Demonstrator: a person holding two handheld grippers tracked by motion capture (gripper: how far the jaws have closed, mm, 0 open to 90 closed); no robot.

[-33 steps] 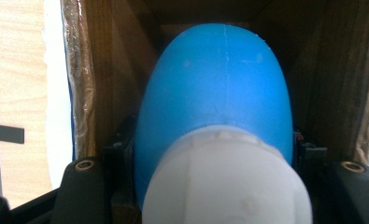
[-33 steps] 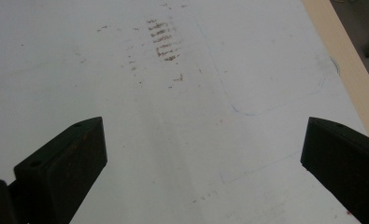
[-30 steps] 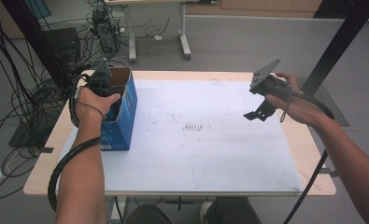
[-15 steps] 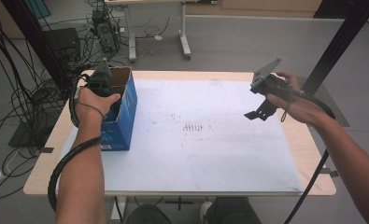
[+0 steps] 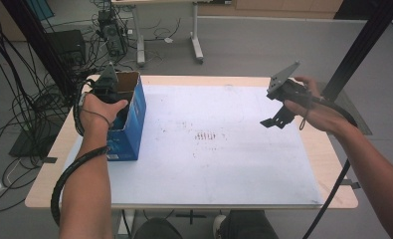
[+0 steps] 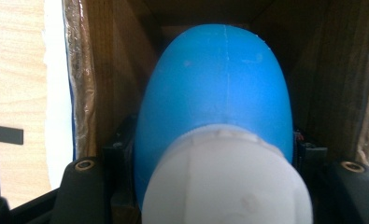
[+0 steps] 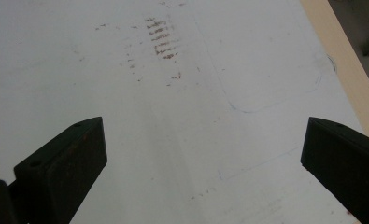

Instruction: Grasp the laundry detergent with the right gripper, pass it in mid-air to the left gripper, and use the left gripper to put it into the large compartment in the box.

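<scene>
Over the table [image 5: 224, 164], left tongs [image 6: 215, 154] clamp a blue bottle [image 6: 219, 93] inside the box [image 5: 134, 124]; right tongs [image 7: 203, 158] gape.

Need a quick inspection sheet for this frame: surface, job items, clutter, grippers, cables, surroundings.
Surface: wooden table under a white sheet with brown smudges near its middle.
Job's things: open blue box at the table's left; blue bottle with white cap inside it.
Clutter: nothing seen on the sheet.
Grippers: left gripper reaches into the box, jaws on either side of the bottle; right gripper hangs over the sheet's right side, jaws wide apart, holding nothing.
Cables: one trails from each gripper along the forearm; loose cables on the floor at left.
Surroundings: grey floor, another table's legs beyond.
</scene>
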